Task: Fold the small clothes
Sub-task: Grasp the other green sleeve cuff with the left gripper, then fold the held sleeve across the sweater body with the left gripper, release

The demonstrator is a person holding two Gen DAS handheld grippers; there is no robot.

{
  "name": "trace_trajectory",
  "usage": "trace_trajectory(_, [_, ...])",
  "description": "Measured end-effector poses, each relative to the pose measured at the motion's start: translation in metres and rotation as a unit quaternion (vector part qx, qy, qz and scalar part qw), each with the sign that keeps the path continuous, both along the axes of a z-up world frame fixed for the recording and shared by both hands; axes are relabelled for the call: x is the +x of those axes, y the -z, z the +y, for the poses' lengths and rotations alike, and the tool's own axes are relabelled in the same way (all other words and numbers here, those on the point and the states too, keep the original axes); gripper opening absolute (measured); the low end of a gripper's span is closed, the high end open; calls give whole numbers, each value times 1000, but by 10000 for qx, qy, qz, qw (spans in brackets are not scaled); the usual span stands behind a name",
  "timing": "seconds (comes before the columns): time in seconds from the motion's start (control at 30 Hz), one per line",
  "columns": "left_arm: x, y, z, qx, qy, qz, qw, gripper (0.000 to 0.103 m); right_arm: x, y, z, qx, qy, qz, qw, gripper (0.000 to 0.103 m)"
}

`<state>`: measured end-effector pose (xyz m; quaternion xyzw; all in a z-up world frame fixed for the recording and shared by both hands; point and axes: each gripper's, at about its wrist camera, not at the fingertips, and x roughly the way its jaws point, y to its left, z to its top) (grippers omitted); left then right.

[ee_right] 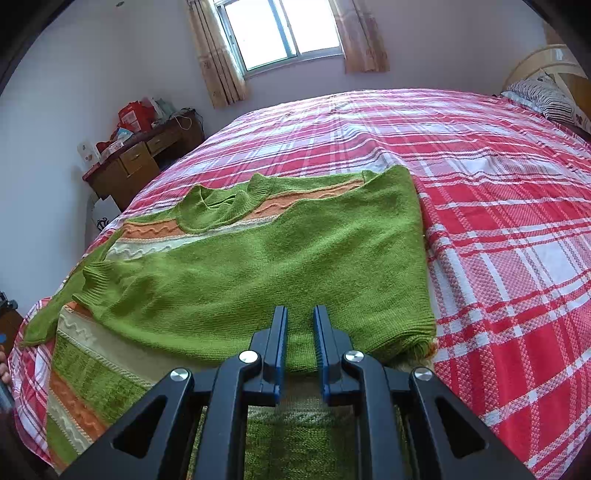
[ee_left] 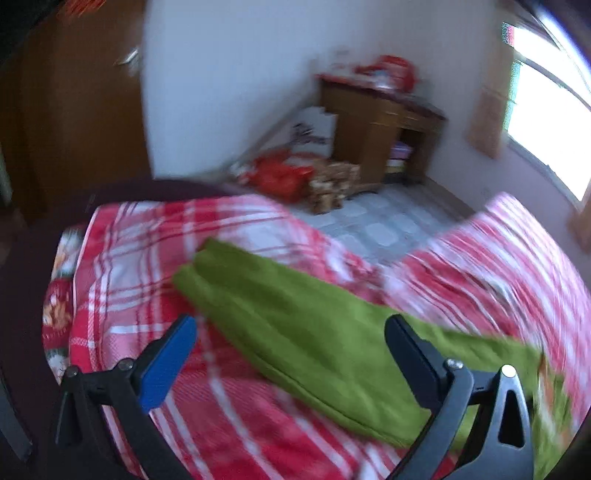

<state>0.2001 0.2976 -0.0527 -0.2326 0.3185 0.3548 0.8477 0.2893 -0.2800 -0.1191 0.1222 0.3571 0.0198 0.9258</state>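
Note:
A green knitted sweater (ee_right: 277,251) with orange and cream stripes lies flat on the red plaid bed (ee_right: 498,221), its right side folded over the body. My right gripper (ee_right: 300,312) hovers low over its near hem. The jaws stand a narrow gap apart with nothing between them. In the blurred left wrist view, a long green sleeve of the sweater (ee_left: 258,295) stretches across the bed cover (ee_left: 147,258). My left gripper (ee_left: 290,321) is wide open above it and holds nothing.
A wooden desk (ee_right: 140,162) with red bags stands by the wall left of the bed, under a curtained window (ee_right: 280,29). A striped pillow (ee_right: 546,96) lies at the headboard. Bags and a box (ee_left: 280,173) sit on the tiled floor beside the desk (ee_left: 380,122).

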Motion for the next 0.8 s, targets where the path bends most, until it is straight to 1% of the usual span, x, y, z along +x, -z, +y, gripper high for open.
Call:
trace_trajectory(0.1, [-4, 17, 28, -415, -391, 20, 9984, 89, 0, 0, -1, 92, -5, -8, 10000, 15])
trace_trajectory(0.13, [-5, 27, 38, -658, -479, 12, 9967, 87, -1, 0, -2, 131, -6, -13, 9999, 15])
trace_trajectory(0.17, [-3, 36, 45, -869, -500, 39, 9950, 83, -1, 0, -3, 164, -7, -18, 9999, 15])
trace_trajectory(0.23, [2, 48, 52, -1224, -486, 35, 9913, 78, -1, 1, -4, 192, -8, -19, 9998, 15])
trace_trajectory(0.27, [3, 48, 50, -1069, -509, -48, 9930, 77, -1, 1, -4, 174, -8, -18, 9998, 15])
trace_trajectory(0.3, [4, 47, 48, -1017, -502, -74, 9935, 72, -1, 1, -4, 165, -6, -18, 9999, 15])
trace_trajectory(0.33, [7, 48, 46, -1045, -423, -128, 9935, 70, -1, 1, -4, 139, -5, -16, 9999, 15])
trace_trajectory(0.37, [9, 49, 46, -1106, -382, -155, 9930, 65, -1, 1, -4, 115, -3, -15, 9999, 15])
trace_trajectory(0.4, [12, 52, 46, -1169, -361, -167, 9924, 64, -1, 1, -3, 100, -2, -14, 9999, 15])
trace_trajectory(0.47, [19, 53, 44, -997, -340, -120, 9944, 61, -1, 1, -4, 88, 1, -18, 10000, 15])
trace_trajectory(0.5, [21, 54, 42, -937, -325, -99, 9950, 57, -1, 1, -4, 89, 0, -19, 10000, 15])
trace_trajectory(0.53, [22, 54, 45, -899, -322, -91, 9954, 55, -1, 1, -3, 91, 0, -18, 10000, 15])
trace_trajectory(0.57, [22, 54, 46, -883, -317, -88, 9956, 49, -1, 1, -3, 87, 0, -18, 10000, 15])
trace_trajectory(0.6, [22, 54, 46, -888, -306, -101, 9955, 39, -1, 1, -3, 86, 0, -18, 10000, 15])
trace_trajectory(0.67, [22, 54, 47, -1004, -157, -277, 9944, 20, -1, 1, -3, 89, 0, -18, 10000, 15])
trace_trajectory(0.7, [23, 54, 47, -1012, -112, -318, 9943, 18, -1, 1, -3, 92, 1, -19, 10000, 15])
trace_trajectory(0.8, [28, 51, 46, -859, -73, -213, 9961, 13, -1, 1, -3, 113, 0, -25, 9999, 15])
